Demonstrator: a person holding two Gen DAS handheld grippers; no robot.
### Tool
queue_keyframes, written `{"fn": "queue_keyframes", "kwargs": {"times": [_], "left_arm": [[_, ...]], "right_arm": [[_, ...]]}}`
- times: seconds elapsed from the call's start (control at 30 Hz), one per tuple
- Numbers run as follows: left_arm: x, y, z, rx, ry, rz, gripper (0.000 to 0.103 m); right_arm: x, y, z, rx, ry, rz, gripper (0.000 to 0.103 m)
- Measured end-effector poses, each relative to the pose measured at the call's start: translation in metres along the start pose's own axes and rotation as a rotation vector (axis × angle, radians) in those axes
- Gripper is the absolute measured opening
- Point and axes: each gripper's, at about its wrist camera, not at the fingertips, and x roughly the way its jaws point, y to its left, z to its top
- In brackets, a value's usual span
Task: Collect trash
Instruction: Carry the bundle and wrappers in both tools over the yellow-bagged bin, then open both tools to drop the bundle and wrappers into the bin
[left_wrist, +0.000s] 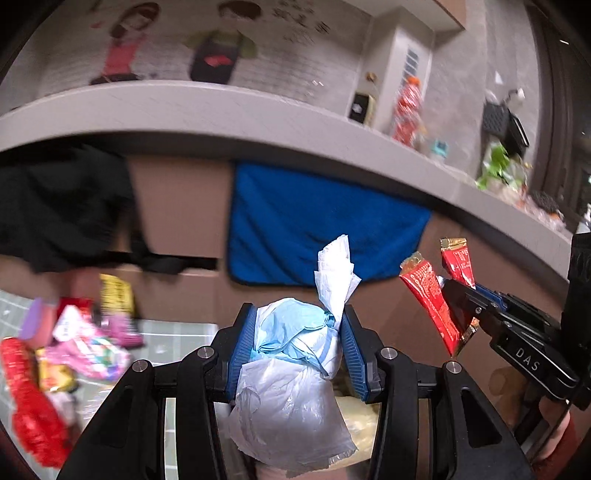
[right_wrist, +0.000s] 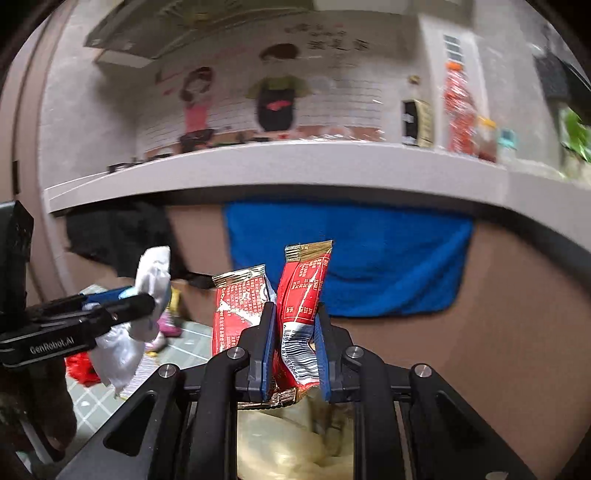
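My left gripper (left_wrist: 297, 326) is shut on a crumpled bundle of white plastic and light-blue tissue (left_wrist: 291, 354), held up in the air. My right gripper (right_wrist: 293, 321) is shut on red-and-gold snack wrappers (right_wrist: 299, 295); one stands between the blue pads, another sticks out to the left (right_wrist: 236, 306). Each gripper shows in the other's view: the right gripper (left_wrist: 461, 299) with its wrappers (left_wrist: 432, 302) at the right, the left gripper (right_wrist: 144, 302) with its white bundle (right_wrist: 122, 343) at the left. More wrappers and packets (left_wrist: 74, 343) lie in a heap on the green tiled mat at lower left.
A grey counter (left_wrist: 221, 110) runs across in front, with a blue towel (left_wrist: 314, 221) and a black cloth (left_wrist: 62, 206) hanging from its edge over brown cabinet fronts. Bottles and packets (left_wrist: 406, 110) stand on the counter at right. A pale yellow bag (right_wrist: 288, 443) lies below the right gripper.
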Motion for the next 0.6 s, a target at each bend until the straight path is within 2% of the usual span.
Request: {"fn": "queue_keyframes", "kwargs": {"times": [0.23,0.6], "left_arm": [[0.056,-0.024,-0.015,0.006,0.073,-0.027,0.046],[0.095,-0.008,-0.042,-0.028,0.171,-0.034,0.046]], "right_arm": [[0.023,-0.035,-0.024,0.074,0.062,-0.027,0.018],[0.057,-0.046,-0.050,0.110,0.134,-0.012,0.018]]}}
